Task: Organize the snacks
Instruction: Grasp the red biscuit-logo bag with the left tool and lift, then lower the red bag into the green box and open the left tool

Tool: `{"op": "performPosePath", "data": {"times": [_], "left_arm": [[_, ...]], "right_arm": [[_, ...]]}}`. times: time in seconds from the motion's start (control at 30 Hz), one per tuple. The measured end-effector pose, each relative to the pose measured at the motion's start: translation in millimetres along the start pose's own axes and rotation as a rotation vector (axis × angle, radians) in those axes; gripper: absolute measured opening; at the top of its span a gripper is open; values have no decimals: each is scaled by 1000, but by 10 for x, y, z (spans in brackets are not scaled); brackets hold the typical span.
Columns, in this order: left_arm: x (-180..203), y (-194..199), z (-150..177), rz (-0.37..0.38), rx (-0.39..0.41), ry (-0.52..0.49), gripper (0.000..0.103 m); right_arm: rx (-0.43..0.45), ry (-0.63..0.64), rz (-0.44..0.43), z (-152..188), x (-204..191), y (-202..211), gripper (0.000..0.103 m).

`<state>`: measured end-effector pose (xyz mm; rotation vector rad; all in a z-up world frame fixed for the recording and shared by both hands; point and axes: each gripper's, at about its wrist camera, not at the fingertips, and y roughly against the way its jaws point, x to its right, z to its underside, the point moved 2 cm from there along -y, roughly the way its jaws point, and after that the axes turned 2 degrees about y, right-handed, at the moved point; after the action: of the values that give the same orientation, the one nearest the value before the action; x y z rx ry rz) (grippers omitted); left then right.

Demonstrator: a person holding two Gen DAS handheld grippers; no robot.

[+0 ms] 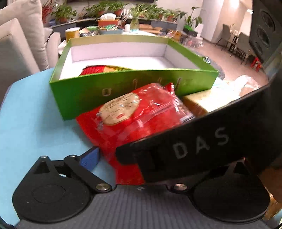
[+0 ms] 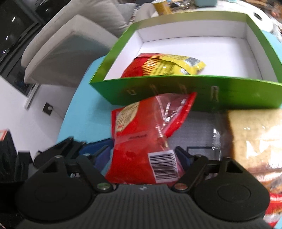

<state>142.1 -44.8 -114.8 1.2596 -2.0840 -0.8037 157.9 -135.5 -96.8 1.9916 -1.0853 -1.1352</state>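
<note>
Behind everything in the left wrist view runs a long counter crowded with potted plants (image 1: 112, 8), and pale sofa cushions (image 1: 23, 35) fill the left edge. Nearer, a light-blue desk (image 1: 31, 123) carries an open green box (image 1: 123, 91) with a white lining, set where packets can be dropped straight in. A red snack packet (image 1: 134, 116) leans against the box's near wall. The left gripper (image 1: 123, 158) has its jaws spread wide; its blue pad (image 1: 89, 158) stands just beside the packet's edge without pressing it. The other gripper's black body crosses the right half and hides the far finger. A bagged bread loaf (image 1: 202, 102) lies to the right.

From the right wrist view, the right gripper (image 2: 142, 158) straddles the same red packet's barcode end, jaws about half open. Blue pads sit on both sides, but blur hides whether they pinch, so I cannot tell if it is gripped. Inside the box lies a red-and-yellow packet (image 2: 167, 65), already stowed. My guess is the two grippers work together here: one steadies, one grasps.
</note>
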Motion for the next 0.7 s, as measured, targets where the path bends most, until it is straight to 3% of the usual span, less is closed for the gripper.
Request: {"op": "performPosePath", "data": {"times": [0.2,0.47,0.7], "left_arm": [[72,137,-47,5,47,20,90],[276,559,-309,-37,151,-69,86],[521,535,-796,-33,203,-159,85]], "right_arm": [[30,29,-67,6,-128,207,60],[174,101,-81,8,-326,682,59],[289,67,-91,-275,-120,1005,59]]}}
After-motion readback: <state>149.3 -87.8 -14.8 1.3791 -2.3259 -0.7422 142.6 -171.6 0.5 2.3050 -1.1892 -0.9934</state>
